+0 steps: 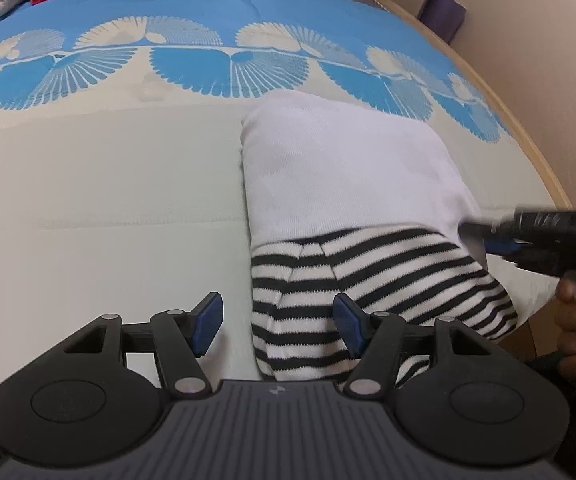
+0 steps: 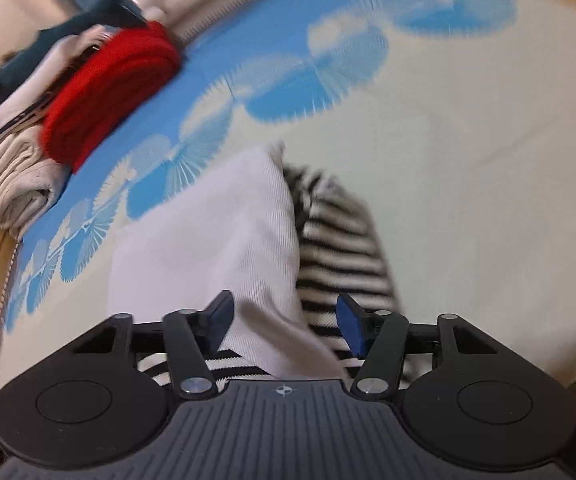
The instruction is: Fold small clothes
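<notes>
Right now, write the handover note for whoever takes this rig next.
Left claw: open, low over the striped end of the garment, gripping nothing.
Right claw: jaws apart in its own view, cloth between them, pads not pressing.
Garment: white with black-striped part, already folded into a compact bundle on the bedspread.
Folded pile with the red item sits at the far corner.
Left: finish the last fold if needed, then move it to the pile.
</notes>
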A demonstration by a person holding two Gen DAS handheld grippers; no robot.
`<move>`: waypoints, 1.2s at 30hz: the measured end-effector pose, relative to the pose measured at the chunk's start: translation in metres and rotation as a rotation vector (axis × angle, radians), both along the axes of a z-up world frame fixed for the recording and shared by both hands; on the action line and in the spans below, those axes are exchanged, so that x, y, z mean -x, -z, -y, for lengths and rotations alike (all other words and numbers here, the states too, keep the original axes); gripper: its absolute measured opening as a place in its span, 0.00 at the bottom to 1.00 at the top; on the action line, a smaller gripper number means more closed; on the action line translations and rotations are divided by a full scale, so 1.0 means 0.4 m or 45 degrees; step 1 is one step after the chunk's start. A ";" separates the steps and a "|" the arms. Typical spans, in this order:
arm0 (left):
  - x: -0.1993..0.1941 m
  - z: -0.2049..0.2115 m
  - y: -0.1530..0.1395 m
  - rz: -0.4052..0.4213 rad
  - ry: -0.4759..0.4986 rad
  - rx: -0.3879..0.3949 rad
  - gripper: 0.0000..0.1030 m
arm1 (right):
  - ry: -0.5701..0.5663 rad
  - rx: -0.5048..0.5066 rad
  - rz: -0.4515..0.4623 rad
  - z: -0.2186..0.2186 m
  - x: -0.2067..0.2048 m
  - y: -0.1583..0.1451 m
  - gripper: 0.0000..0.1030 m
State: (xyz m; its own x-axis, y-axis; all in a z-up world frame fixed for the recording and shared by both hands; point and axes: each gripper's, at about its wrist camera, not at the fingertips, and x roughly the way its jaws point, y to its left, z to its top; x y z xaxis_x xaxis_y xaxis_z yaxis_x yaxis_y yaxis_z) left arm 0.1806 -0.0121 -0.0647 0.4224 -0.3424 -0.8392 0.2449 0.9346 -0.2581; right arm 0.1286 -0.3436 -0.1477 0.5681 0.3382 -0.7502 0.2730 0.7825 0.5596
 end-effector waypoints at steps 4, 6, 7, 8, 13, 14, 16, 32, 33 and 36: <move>0.001 0.015 -0.010 0.022 0.021 0.065 0.65 | 0.093 -0.043 0.204 0.031 0.034 -0.042 0.02; 0.004 0.037 -0.010 0.022 0.078 0.091 0.67 | 0.131 0.029 0.093 0.057 0.026 -0.012 0.02; 0.006 0.054 -0.005 0.019 0.114 0.085 0.68 | 0.109 0.072 0.020 0.054 0.021 0.008 0.02; 0.008 0.069 0.006 0.009 0.140 0.053 0.69 | 0.064 0.105 -0.055 0.042 0.016 0.030 0.02; 0.002 0.098 0.095 -0.159 0.163 -0.189 0.78 | 0.023 0.230 -0.048 0.003 0.028 0.018 0.04; -0.002 0.093 0.093 -0.167 0.152 -0.174 0.78 | 0.035 0.268 -0.039 0.006 0.034 0.008 0.04; -0.007 0.080 0.078 -0.158 0.138 -0.134 0.78 | 0.087 0.358 0.014 0.020 0.058 -0.026 0.12; -0.209 0.077 -0.014 -0.116 0.106 0.021 0.85 | -0.176 0.247 -0.161 0.004 0.094 0.054 0.78; -0.234 0.077 0.013 -0.154 0.088 0.041 0.85 | -0.168 0.233 -0.174 0.002 0.081 0.061 0.78; -0.296 0.066 0.104 -0.279 0.040 0.235 0.88 | -0.159 0.217 -0.196 0.001 0.073 0.071 0.78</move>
